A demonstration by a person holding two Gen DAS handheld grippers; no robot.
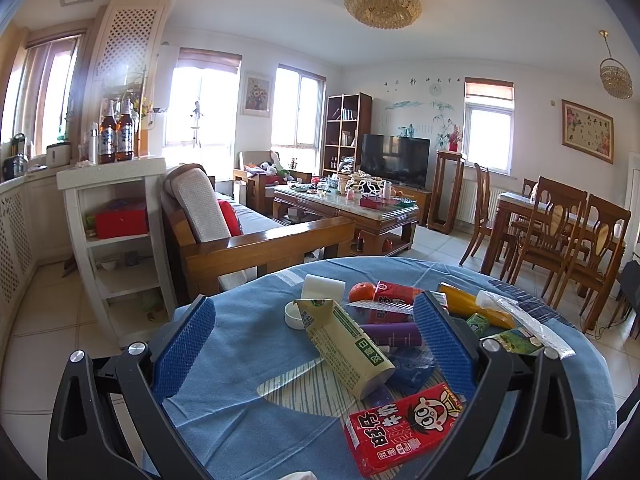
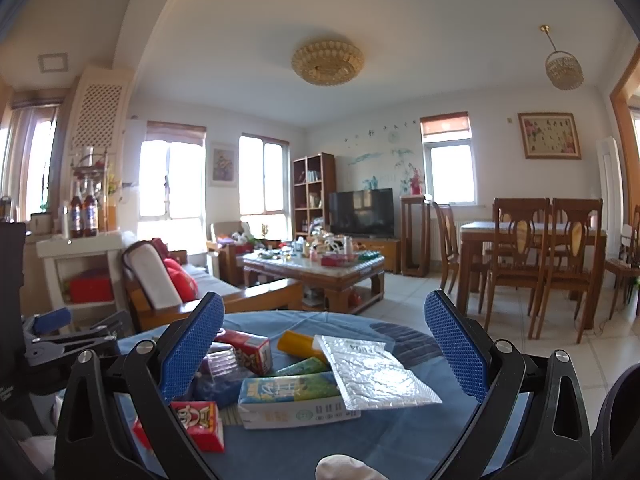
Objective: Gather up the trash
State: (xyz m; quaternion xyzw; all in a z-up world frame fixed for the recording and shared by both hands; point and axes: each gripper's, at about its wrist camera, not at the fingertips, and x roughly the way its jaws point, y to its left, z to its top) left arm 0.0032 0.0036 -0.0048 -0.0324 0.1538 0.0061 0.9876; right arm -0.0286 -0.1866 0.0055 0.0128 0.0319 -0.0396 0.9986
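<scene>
Trash lies on a round table with a blue cloth (image 1: 248, 420). In the left wrist view my left gripper (image 1: 316, 348) is open above a cream carton (image 1: 344, 344) lying between its pads; a red milk box (image 1: 400, 428) lies near the right pad, with a purple tube (image 1: 392, 334), an orange (image 1: 362, 292), a white cap (image 1: 295, 315) and another red box (image 1: 394, 296) behind. In the right wrist view my right gripper (image 2: 324, 348) is open over a green-white carton (image 2: 294, 400) and a silver foil pouch (image 2: 372, 372). A red box (image 2: 248, 350) and a yellow bottle (image 2: 298, 342) lie behind.
A wooden sofa (image 1: 256, 240) and white shelf unit (image 1: 116, 220) stand beyond the table's left side. A coffee table (image 1: 348, 208) and TV (image 1: 394, 158) are farther back. A dining table with chairs (image 1: 560, 224) stands at the right. My left gripper also shows in the right wrist view (image 2: 60, 336).
</scene>
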